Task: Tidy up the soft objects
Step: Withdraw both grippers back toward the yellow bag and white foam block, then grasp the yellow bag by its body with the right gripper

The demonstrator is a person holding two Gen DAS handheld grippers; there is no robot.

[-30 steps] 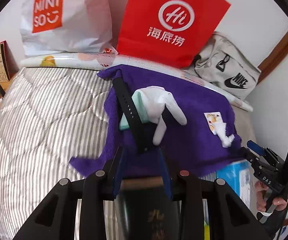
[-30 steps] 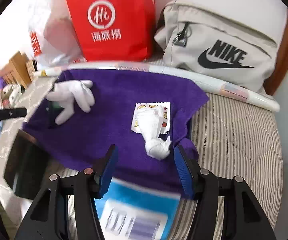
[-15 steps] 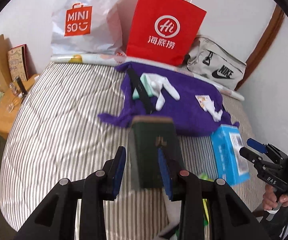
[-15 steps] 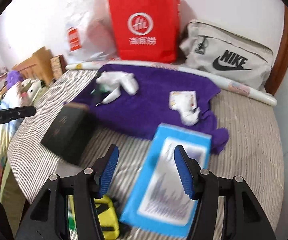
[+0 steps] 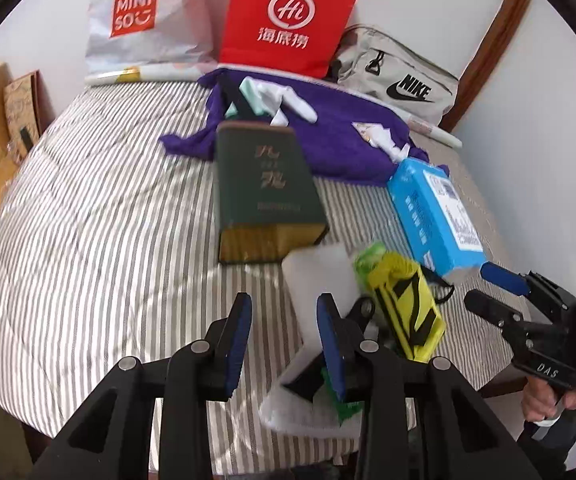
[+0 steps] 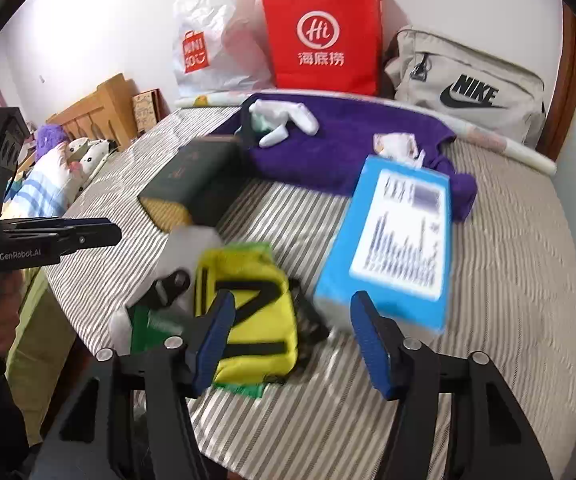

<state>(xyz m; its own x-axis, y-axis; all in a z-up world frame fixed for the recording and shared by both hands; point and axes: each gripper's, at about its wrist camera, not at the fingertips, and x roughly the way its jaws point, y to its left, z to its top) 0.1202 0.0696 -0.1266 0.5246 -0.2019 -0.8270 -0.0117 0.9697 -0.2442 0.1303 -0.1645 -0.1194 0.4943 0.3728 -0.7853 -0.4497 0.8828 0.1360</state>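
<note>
1. Left gripper [image 5: 283,306]: the jaws are held only narrowly apart and nothing is gripped; striped bed [image 5: 87,220] is seen through the gap.
2. White foam [image 5: 320,272] is found just ahead of that gripper and slightly to its right, overlapping its right finger in the left wrist view. Whether the finger touches it cannot be told.
3. Yellow pouch [image 6: 247,312], judged the likeliest soft thing to be taken next, lies against the foam's right side on the near part of the bed. Its long axis runs roughly along the line the right gripper points, so its short width would be spanned by the jaws.
4. Right gripper [image 6: 292,306]: it is the nearer tool to the pouch, which sits just ahead and left of centre, behind the left finger. The jaws are held about half apart and have just been opening a little; nothing is pressed between the pads. A small shift left is judged necessary to centre the pouch.
5. Blue box [image 6: 400,232] lies just right of the pouch, and the purple towel [image 6: 348,140] with a white glove [image 6: 288,120] lies well beyond.
</note>
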